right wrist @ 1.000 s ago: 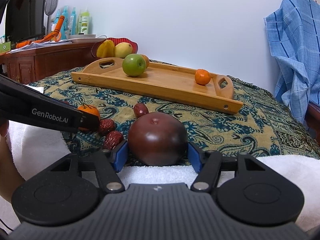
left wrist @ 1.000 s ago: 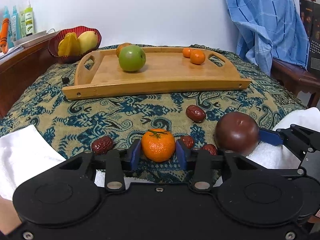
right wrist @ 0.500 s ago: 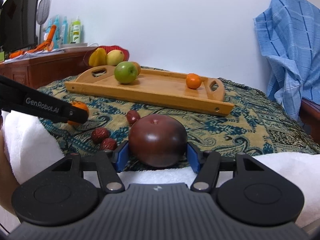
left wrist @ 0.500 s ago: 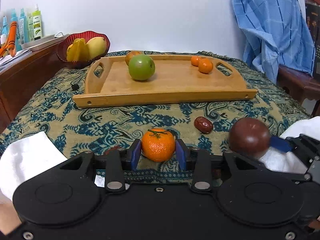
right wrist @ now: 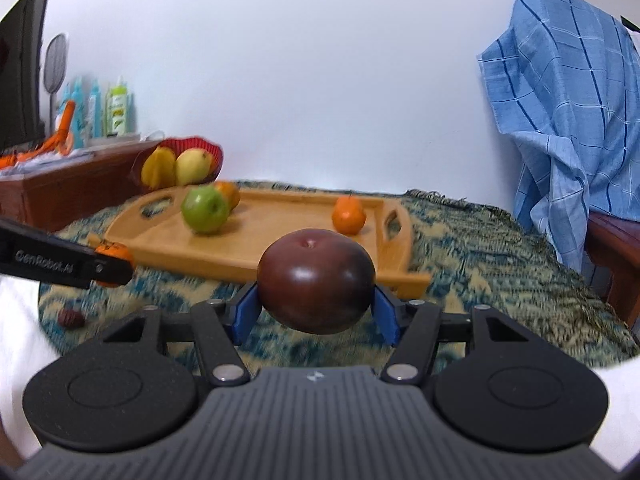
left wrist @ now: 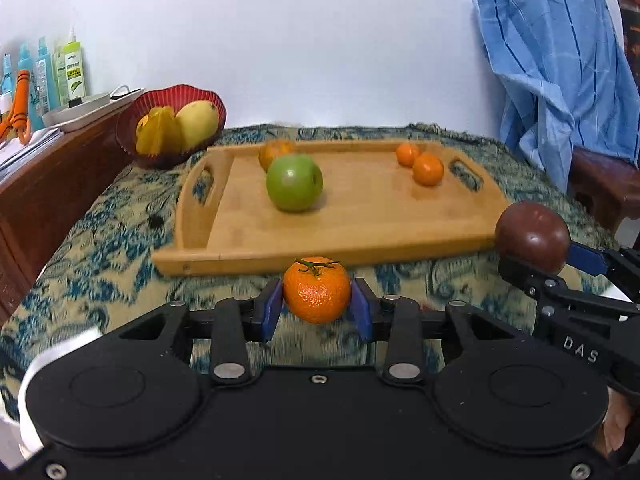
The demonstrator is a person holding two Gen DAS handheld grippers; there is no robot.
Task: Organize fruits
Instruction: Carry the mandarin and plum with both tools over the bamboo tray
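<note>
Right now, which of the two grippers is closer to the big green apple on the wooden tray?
Left. The left gripper, holding a mandarin, hovers just before the tray, facing the green apple. The right gripper, holding a dark fruit, sits off the tray's right corner.

Cloth (right wrist: 560, 128): blue checked, draped at right of frame
Bottles (left wrist: 48, 76): upper left, on a wooden cabinet (left wrist: 44, 192)
Wall (left wrist: 320, 40): plain white, behind

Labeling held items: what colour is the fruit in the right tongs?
Dark maroon fruit; right wrist view.
</note>
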